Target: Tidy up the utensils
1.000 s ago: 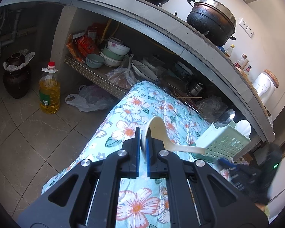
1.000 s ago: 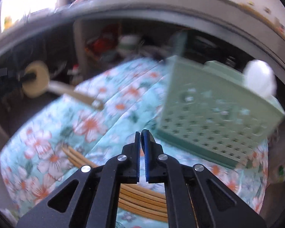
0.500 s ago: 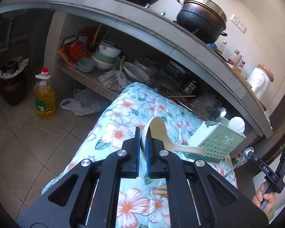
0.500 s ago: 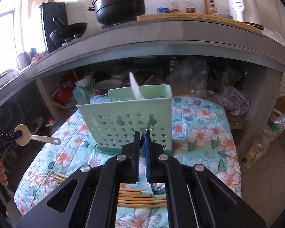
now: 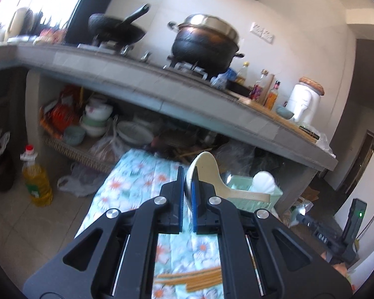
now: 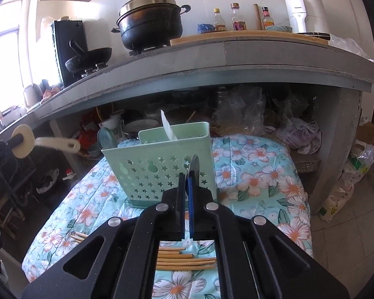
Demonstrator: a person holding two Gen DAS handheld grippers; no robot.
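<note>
Upright on the flowered cloth (image 6: 256,172) stood the green basket (image 6: 159,167), a white spoon (image 6: 168,127) poking out of its back compartment. Chopsticks (image 6: 184,261) lay on the cloth in front. The left hand-held gripper (image 5: 187,194) pinched a cream ladle (image 5: 212,174) by its bowl; the right hand-held gripper (image 6: 187,191) was clamped on a metal spoon (image 6: 194,165).

Left tongs (image 5: 187,200) clamp cream ladle (image 5: 207,174) bowl.

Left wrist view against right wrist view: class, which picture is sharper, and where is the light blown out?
Left wrist view: soft with blur, floral cloth and chopsticks smeared, window corner washed white. Right wrist view: crisp on the green basket, window at left overexposed.
</note>
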